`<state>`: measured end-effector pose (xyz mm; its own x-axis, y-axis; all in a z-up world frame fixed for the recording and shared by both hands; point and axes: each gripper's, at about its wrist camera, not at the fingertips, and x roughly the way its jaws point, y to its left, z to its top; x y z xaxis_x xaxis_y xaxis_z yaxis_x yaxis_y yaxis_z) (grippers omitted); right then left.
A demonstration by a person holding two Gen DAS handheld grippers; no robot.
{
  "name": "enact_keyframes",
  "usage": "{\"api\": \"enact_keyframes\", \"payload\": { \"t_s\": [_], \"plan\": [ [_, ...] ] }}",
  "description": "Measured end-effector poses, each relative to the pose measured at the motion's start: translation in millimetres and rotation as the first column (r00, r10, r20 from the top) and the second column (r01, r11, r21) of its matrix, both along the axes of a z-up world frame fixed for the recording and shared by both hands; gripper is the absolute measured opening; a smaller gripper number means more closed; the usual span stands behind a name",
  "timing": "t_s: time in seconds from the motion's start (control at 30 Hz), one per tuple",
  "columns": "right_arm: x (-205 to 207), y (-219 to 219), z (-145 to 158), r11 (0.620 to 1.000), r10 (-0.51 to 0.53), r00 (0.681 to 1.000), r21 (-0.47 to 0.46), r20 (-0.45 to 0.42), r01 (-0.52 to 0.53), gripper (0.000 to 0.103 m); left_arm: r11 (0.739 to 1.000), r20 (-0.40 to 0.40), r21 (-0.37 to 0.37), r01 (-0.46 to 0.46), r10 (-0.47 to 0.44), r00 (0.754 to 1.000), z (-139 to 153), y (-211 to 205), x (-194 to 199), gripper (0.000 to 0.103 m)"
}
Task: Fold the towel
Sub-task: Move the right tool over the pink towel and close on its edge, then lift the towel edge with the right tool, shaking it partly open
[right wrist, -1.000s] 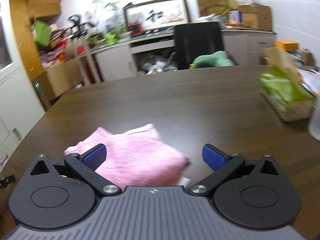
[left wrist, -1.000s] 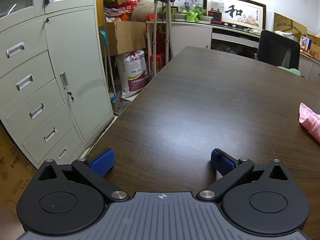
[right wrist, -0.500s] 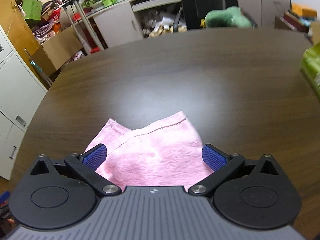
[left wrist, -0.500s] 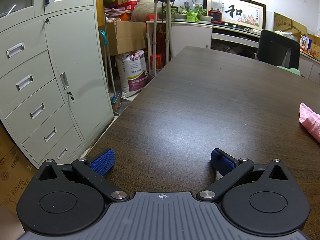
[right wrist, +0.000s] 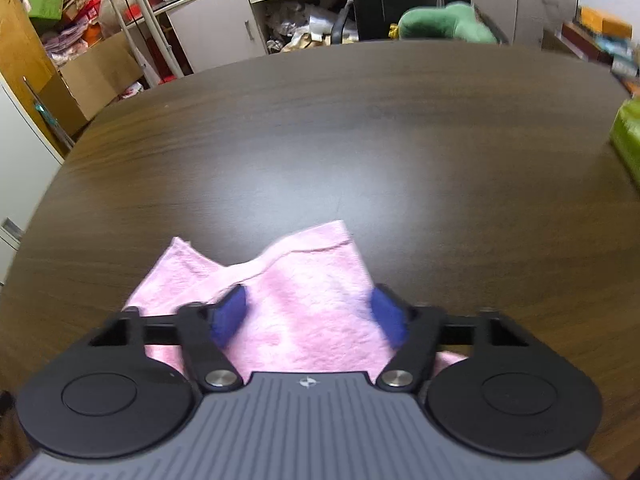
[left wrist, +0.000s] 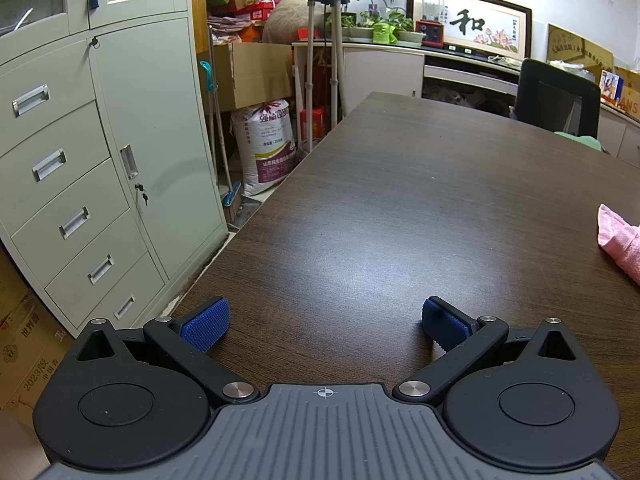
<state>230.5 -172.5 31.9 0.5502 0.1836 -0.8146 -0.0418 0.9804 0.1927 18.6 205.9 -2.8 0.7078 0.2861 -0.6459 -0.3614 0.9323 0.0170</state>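
Observation:
A pink towel (right wrist: 312, 300) lies rumpled on the dark wooden table (right wrist: 360, 152). My right gripper (right wrist: 312, 314) is right over it, its blue pads partly closed with towel cloth between them; the jaws still stand apart. In the left wrist view only a corner of the towel (left wrist: 622, 240) shows at the far right edge. My left gripper (left wrist: 324, 324) is open and empty, low over the table near its left front edge, well left of the towel.
Grey metal cabinets (left wrist: 80, 160) stand left of the table, with a sack (left wrist: 268, 144) and tripod (left wrist: 320, 60) behind. A black chair (left wrist: 556, 96) with a green cushion (right wrist: 444, 24) sits at the far end. A green tissue pack (right wrist: 628, 140) lies at the right.
My right gripper has tilted down onto the towel and its jaws have narrowed around the cloth. My left gripper has not moved.

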Motion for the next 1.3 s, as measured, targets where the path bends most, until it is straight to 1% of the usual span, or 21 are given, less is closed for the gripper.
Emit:
{"api": "enact_keyframes", "payload": {
  "t_s": [0.07,0.1,0.13,0.17,0.27,0.33,0.47,0.5,0.57,0.63,0.67,0.73,0.83,0.93,1.0,1.03,1.1,1.17,1.2,1.27,1.3],
  "plan": [
    [-2,-2,0,1.0,0.003,1.0,0.015,0.01,-0.003,0.034,1.0,0.0,0.0,0.001,-0.001,1.0,0,0,0,0.103],
    [-2,-2,0,1.0,0.001,1.0,0.015,0.013,-0.001,0.029,1.0,0.0,0.0,0.001,-0.001,1.0,0,0,-1,0.103],
    [-5,-2,1,1.0,-0.007,1.0,0.008,0.027,0.007,0.02,1.0,0.0,0.0,0.001,-0.001,1.0,0,0,-1,0.103],
    [-8,-3,3,1.0,-0.012,0.999,0.004,0.046,0.011,0.017,1.0,0.0,0.0,0.001,-0.001,1.0,0,0,-1,0.103],
    [-18,-3,12,1.0,-0.005,0.992,0.005,0.122,0.005,0.016,1.0,0.0,0.0,0.001,-0.001,1.0,0,-1,-1,0.103],
    [-27,-5,21,0.999,0.012,0.985,0.031,0.171,-0.017,0.016,1.0,0.0,0.0,0.001,-0.001,1.0,0,0,-1,0.103],
    [-45,-11,35,0.997,0.036,0.966,0.054,0.255,-0.052,0.015,1.0,0.0,0.0,0.001,-0.001,1.0,0,-1,-1,0.103],
    [-46,-12,37,0.997,0.04,0.964,0.059,0.264,-0.057,0.015,1.0,0.0,0.0,0.001,-0.001,1.0,0,-1,-1,0.103],
    [-59,-15,45,0.993,0.06,0.95,0.083,0.307,-0.09,0.015,1.0,0.0,0.0,0.001,-0.001,1.0,0,-1,-1,0.103],
    [-63,-18,49,0.99,0.076,0.94,0.09,0.333,-0.112,0.014,1.0,0.0,0.0,0.001,-0.001,1.0,0,-1,-1,0.103],
    [-73,-19,56,0.983,0.112,0.925,0.097,0.364,-0.157,0.014,1.0,0.001,0.0,0.002,-0.002,1.0,0,-1,-1,0.103],
    [-79,-20,65,0.971,0.149,0.908,0.115,0.391,-0.209,0.013,1.0,0.001,0.0,0.013,-0.013,1.0,0,-3,-1,0.103],
    [-98,-22,84,0.926,0.224,0.86,0.174,0.459,-0.334,0.013,1.0,0.0,0.002,0.024,-0.024,1.0,0,-5,0,0.103],
    [-122,-24,101,0.858,0.303,0.8,0.218,0.518,-0.465,0.013,1.0,0.001,0.001,0.025,-0.025,1.0,0,-5,0,0.103],
    [-138,-23,107,0.826,0.346,0.776,0.221,0.528,-0.519,0.013,1.0,0.0,0.002,0.026,-0.026,1.0,-1,-6,-1,0.103],
    [-156,-21,109,0.795,0.393,0.748,0.212,0.535,-0.569,0.013,1.0,0.0,0.003,0.029,-0.029,1.0,-1,-7,-2,0.103],
    [-174,-19,109,0.766,0.435,0.725,0.202,0.534,-0.61,0.013,0.999,0.0,0.004,0.042,-0.042,0.999,-1,-9,-2,0.103],
    [-203,-16,99,0.713,0.51,0.686,0.192,0.518,-0.675,0.014,0.999,-0.002,0.002,0.054,-0.054,0.999,0,-12,-2,0.103],
    [-207,-14,95,0.701,0.53,0.679,0.188,0.509,-0.688,0.014,0.998,-0.006,0.0,0.066,-0.066,0.998,0,-15,-3,0.103],
    [-229,-4,79,0.677,0.6,0.658,0.151,0.454,-0.721,0.017,0.997,-0.012,-0.002,0.081,-0.081,0.997,1,-19,-3,0.103],
    [-237,3,69,0.675,0.627,0.656,0.129,0.42,-0.727,0.017,0.996,-0.015,-0.003,0.094,-0.094,0.995,1,-23,-4,0.103]
  ]
}}
